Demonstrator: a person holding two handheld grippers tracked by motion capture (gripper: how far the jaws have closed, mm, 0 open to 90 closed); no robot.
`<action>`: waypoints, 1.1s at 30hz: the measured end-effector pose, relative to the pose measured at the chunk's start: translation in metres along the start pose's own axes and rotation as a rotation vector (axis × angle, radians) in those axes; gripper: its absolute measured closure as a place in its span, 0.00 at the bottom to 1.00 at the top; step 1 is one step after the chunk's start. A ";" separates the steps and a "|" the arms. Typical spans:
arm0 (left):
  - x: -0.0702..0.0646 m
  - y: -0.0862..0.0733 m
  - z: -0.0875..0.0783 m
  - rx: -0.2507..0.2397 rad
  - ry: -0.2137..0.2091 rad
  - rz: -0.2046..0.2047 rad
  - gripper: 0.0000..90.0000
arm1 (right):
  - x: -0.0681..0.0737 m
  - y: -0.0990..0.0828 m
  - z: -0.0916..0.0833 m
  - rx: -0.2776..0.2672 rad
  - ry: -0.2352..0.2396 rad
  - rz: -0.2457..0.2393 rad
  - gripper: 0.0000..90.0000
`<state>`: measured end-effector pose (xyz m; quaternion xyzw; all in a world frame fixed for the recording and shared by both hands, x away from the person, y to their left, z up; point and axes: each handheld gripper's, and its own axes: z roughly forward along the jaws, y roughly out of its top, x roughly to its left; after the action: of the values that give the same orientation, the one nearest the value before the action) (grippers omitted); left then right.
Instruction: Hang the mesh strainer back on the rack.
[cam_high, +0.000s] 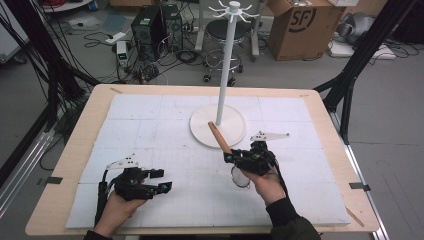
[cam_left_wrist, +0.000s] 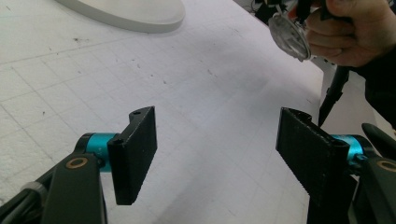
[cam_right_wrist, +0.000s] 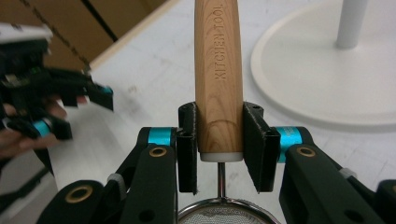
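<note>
Gripping: right gripper (cam_right_wrist: 219, 149) clenched on the strainer's wooden handle (cam_right_wrist: 218, 70).
Left gripper (cam_left_wrist: 217, 154): jaws spread, holding nothing.
Room: bare mat (cam_high: 165, 125) between the grippers; stand base (cam_high: 218, 125) just beyond the strainer.

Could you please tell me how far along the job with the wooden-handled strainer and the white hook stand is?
Done: the right tongs are shut on the light wooden handle of the small metal mesh strainer, lifted off the white foam mat. In hand: the strainer is carried near the round base of the white hook stand. Left: probably hanging it on a top hook. The left tongs wait open and empty.
</note>
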<state>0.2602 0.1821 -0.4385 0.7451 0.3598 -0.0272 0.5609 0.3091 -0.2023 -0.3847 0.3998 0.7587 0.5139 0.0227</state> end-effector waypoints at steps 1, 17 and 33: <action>0.000 0.000 0.000 0.000 -0.001 0.000 0.33 | 0.000 0.001 -0.001 -0.014 -0.001 0.006 0.77; 0.000 0.000 -0.001 -0.002 -0.003 0.001 0.33 | 0.004 0.024 -0.011 -0.201 0.042 0.020 0.77; -0.001 0.000 -0.001 -0.010 -0.012 -0.001 0.33 | 0.005 0.053 -0.026 -0.371 0.049 0.029 0.77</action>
<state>0.2591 0.1828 -0.4373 0.7419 0.3569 -0.0299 0.5668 0.3255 -0.2107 -0.3282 0.3869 0.6453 0.6549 0.0700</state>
